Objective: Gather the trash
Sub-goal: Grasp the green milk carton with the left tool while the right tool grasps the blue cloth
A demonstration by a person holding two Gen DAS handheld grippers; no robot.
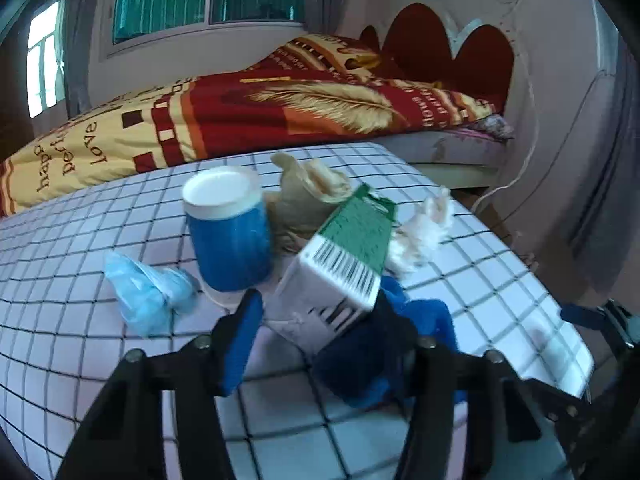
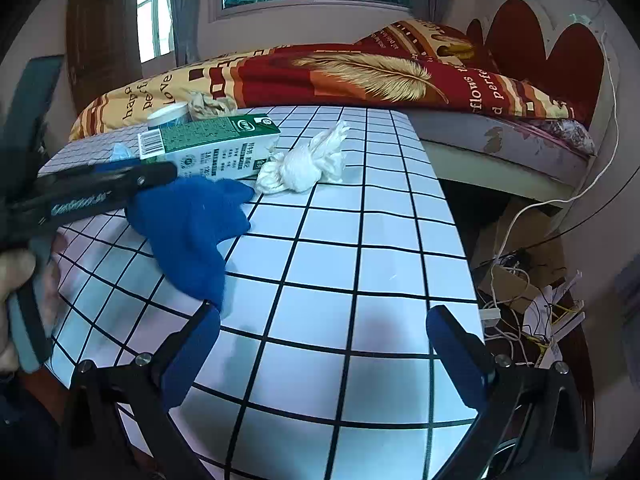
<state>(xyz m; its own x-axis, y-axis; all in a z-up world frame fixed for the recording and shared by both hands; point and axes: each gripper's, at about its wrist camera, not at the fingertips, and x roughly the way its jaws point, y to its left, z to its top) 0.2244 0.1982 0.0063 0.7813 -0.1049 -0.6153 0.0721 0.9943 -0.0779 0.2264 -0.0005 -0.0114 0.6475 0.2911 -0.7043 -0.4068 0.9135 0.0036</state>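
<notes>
A green and white carton [image 1: 344, 256] [image 2: 208, 144] lies on the checked table [image 2: 360, 248]. My left gripper [image 1: 318, 306] is shut on its barcode end, one blue pad on each side. From the right wrist view, one left finger [image 2: 152, 174] runs along the carton's near side. A blue cloth [image 1: 432, 316] [image 2: 188, 232] lies under that finger. Around the carton are a blue cup with a white lid [image 1: 228, 236], crumpled brown paper [image 1: 308, 192], a white tissue wad [image 2: 304, 164] and a pale blue plastic bag [image 1: 144, 292]. My right gripper [image 2: 324, 318] hangs open above bare table.
A bed with a red and yellow blanket [image 2: 360, 72] runs behind the table. On the floor to the right lie cables and cardboard [image 2: 516, 280] past the table's edge. A person's hand [image 2: 16, 272] holds the left gripper at the picture's left.
</notes>
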